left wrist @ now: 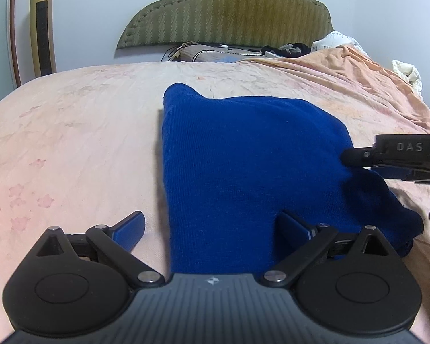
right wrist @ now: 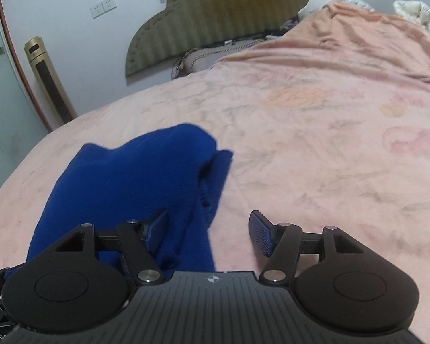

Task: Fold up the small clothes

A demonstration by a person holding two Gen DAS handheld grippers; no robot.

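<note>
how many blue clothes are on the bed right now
1: a blue knit garment, folded, lying on the pink bedsheet between the two grippers. Dark items by the headboard are too unclear to count.

We see our left gripper [left wrist: 212,229] spread wide over a folded blue garment [left wrist: 243,172] on the bed [left wrist: 71,129]. Our right gripper [left wrist: 355,157] touches its right edge.

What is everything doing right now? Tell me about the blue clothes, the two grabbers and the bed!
Blue garment: folded into a rough rectangle, lying flat on the bed, one edge bunched on the right.
Left gripper: open wide, jaws straddling the garment's near left edge, pinching nothing.
Right gripper: open, one finger over the garment, the other over the sheet, holding nothing.
Bed sheet: pink, spread out, slightly wrinkled.
</note>
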